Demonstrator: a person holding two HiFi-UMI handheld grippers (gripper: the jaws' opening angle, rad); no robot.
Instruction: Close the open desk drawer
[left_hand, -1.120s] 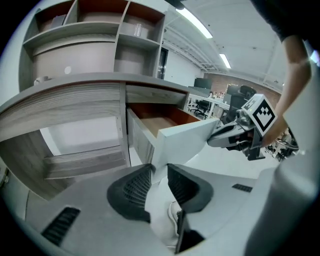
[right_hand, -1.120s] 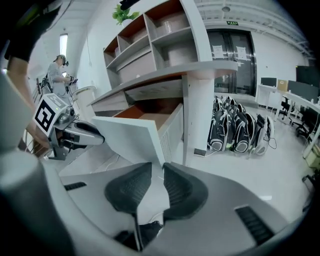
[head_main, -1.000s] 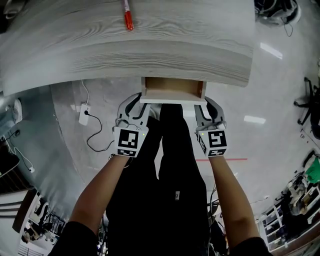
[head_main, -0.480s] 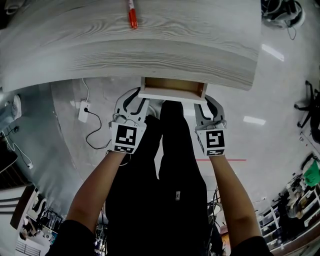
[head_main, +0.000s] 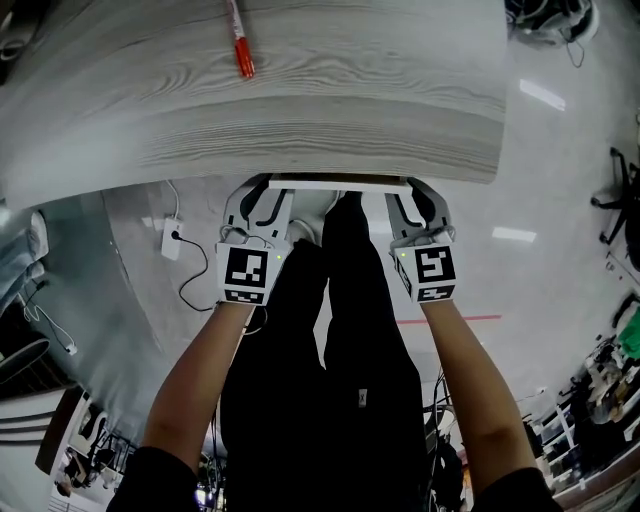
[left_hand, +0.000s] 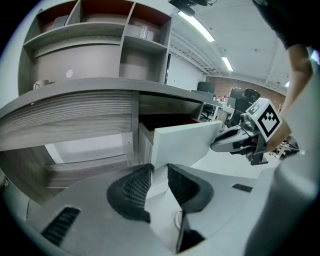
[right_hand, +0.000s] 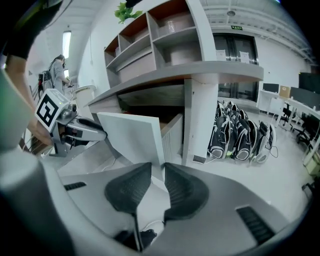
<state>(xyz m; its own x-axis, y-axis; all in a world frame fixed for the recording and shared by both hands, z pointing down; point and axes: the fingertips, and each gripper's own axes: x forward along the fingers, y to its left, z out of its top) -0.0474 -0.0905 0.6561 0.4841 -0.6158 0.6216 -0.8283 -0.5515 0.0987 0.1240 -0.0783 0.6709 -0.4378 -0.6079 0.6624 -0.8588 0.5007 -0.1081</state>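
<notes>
Head view: the drawer (head_main: 340, 183) is nearly all hidden under the desk (head_main: 300, 100) edge, only a thin white strip of its front pokes out. Its inside is not visible from above. Drawer body only shows from the gripper views, and there just partly: left gripper view gives the white front (left_hand: 185, 142) and a dark red-brown gap behind it, right gripper view gives the front (right_hand: 132, 137) plus a bit of the wooden side wall. The lower corners of the front are covered by the jaws in both.

Left gripper (head_main: 268, 195) sits at the front's left end, right gripper (head_main: 412, 195) at its right end. Each one's jaws stand apart with a narrow gap, tips at the front's lower corner (left (left_hand: 159, 167), right (right_hand: 157, 167)). Whether the pads pinch the panel can't be read, it looks like contact at the tips only. Each gripper also shows in the other's view, nose on the far end of the front ( (left_hand: 240, 140), (right_hand: 82, 131)).

Room: the drawer sits under the desk's right half, the desk's support panel (right_hand: 200, 125) just right of it. Person's legs (head_main: 320, 350) are directly behind the drawer, between the arms. Floor to the left has a power plug with cable (head_main: 172, 243), well clear. Bags (right_hand: 240, 137) on the floor beyond the support panel. Red marker (head_main: 238, 45) lies on the desktop, away from the edge.

Drawer look: plain flat white front, tilted in frame by the lens, not yet flush with the desk
</notes>
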